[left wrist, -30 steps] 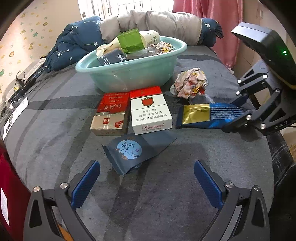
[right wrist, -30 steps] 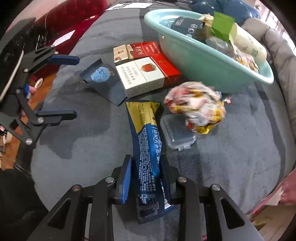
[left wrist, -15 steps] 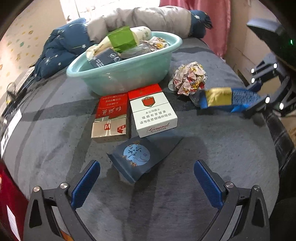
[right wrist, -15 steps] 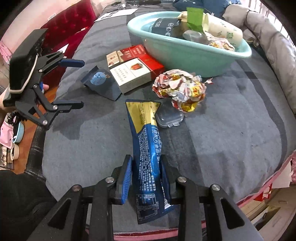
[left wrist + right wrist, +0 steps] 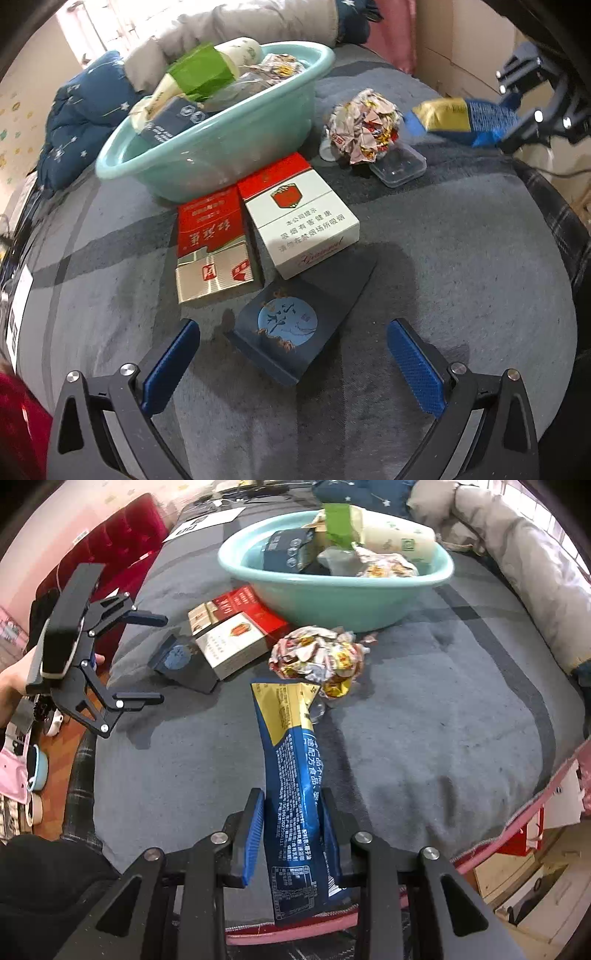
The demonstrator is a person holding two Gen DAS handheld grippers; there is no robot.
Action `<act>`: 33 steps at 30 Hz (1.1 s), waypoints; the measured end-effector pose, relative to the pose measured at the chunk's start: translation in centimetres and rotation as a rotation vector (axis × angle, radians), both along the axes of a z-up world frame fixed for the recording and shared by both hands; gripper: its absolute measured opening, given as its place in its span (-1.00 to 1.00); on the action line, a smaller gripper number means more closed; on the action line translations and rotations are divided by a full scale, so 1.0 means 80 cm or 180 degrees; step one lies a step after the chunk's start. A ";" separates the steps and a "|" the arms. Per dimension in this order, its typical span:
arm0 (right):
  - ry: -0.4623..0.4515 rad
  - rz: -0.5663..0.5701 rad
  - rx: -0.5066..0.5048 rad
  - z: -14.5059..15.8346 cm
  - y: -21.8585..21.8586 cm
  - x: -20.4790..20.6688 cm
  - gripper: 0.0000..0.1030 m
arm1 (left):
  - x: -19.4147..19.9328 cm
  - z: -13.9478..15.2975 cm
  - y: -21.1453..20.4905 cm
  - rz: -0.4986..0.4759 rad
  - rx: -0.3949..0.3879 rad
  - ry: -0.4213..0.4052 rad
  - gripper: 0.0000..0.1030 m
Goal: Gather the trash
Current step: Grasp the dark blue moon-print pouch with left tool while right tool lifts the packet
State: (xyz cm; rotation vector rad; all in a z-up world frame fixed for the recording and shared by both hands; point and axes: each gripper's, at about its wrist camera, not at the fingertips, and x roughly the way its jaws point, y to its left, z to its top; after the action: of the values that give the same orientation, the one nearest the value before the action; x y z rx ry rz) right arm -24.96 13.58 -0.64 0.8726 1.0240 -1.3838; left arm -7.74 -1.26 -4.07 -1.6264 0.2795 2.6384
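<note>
Both wrist views look steeply down, sharing the basin [image 5: 207, 162] [image 5: 332, 602].

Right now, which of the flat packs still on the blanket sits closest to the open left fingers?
The dark blue pack with the pale blue circle, lying just ahead of the left gripper; the two red-and-white cartons lie farther, toward the basin.

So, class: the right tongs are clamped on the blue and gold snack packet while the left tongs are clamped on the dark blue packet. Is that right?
Not quite. The right tongs do grip the blue and gold snack packet, but the left tongs stand open around the dark blue packet, not clamped on it. The left wrist view shows this.
</note>
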 end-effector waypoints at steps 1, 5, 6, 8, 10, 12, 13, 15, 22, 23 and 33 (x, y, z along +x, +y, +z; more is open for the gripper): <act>-0.0004 -0.0020 -0.0003 0.002 0.002 -0.002 -0.39 | -0.001 -0.001 0.000 -0.0046 -0.0007 -0.0022 1.00; -0.0047 -0.0134 -0.0023 0.017 0.010 -0.017 -0.39 | -0.006 -0.004 0.001 -0.0238 -0.0063 -0.0069 1.00; -0.0039 -0.0151 -0.0022 0.019 0.010 -0.016 -0.39 | -0.007 -0.005 0.000 -0.0260 -0.0062 -0.0084 1.00; -0.0032 -0.0173 -0.0021 0.021 0.011 -0.015 -0.39 | -0.010 -0.005 -0.002 -0.0316 -0.0029 -0.0110 1.00; -0.0054 -0.0194 -0.0021 0.025 0.014 -0.018 -0.39 | -0.013 -0.004 -0.001 -0.0369 -0.0015 -0.0127 1.00; -0.0057 -0.0212 -0.0029 0.026 0.014 -0.017 -0.39 | -0.016 -0.003 -0.001 -0.0412 0.0024 -0.0152 1.00; -0.0061 -0.0220 -0.0029 0.027 0.014 -0.016 -0.39 | -0.019 -0.004 -0.001 -0.0416 0.0073 -0.0190 1.00; -0.0059 -0.0232 -0.0039 0.030 0.013 -0.013 -0.39 | -0.023 -0.008 -0.003 -0.0380 0.0118 -0.0287 1.00; -0.0033 -0.0239 -0.0036 0.034 0.016 -0.010 -0.39 | -0.024 -0.012 -0.007 -0.0267 0.0249 -0.0456 0.20; -0.0023 -0.0237 -0.0031 0.034 0.017 -0.009 -0.39 | -0.023 -0.009 -0.009 -0.0230 0.0271 -0.0441 0.19; 0.0033 -0.0247 -0.0006 0.036 0.020 -0.004 -0.39 | -0.003 0.009 -0.008 -0.0066 0.0248 -0.0389 0.17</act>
State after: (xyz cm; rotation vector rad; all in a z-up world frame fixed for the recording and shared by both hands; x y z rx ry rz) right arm -25.24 15.14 2.25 0.9129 1.0056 -1.4555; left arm -7.99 -1.86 -3.35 -1.7407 0.1862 2.4888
